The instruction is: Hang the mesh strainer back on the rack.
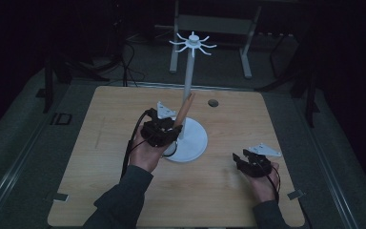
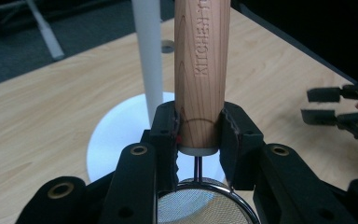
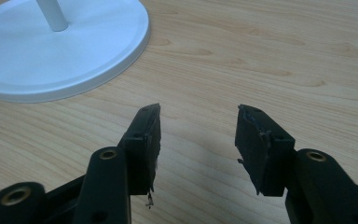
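Note:
A white rack with a round base (image 1: 193, 143) and a tall pole (image 1: 188, 81), topped by radiating hooks (image 1: 193, 44), stands mid-table. My left gripper (image 1: 164, 131) is shut on the wooden handle (image 2: 200, 70) of a small mesh strainer (image 2: 200, 203); the handle (image 1: 185, 110) points up and away, leaning by the pole, while the mesh bowl hangs near my hand over the base. In the left gripper view the jaws clamp the handle's lower end. My right gripper (image 1: 245, 164) hovers low over the table to the right of the base, open and empty (image 3: 198, 135).
The wooden table (image 1: 100, 152) has a dark round hole (image 1: 213, 102) behind the rack. A grey desk frame (image 1: 209, 28) stands on the floor beyond the table. The surroundings are dark. The rack's base (image 3: 51, 51) lies left of the right gripper's jaws.

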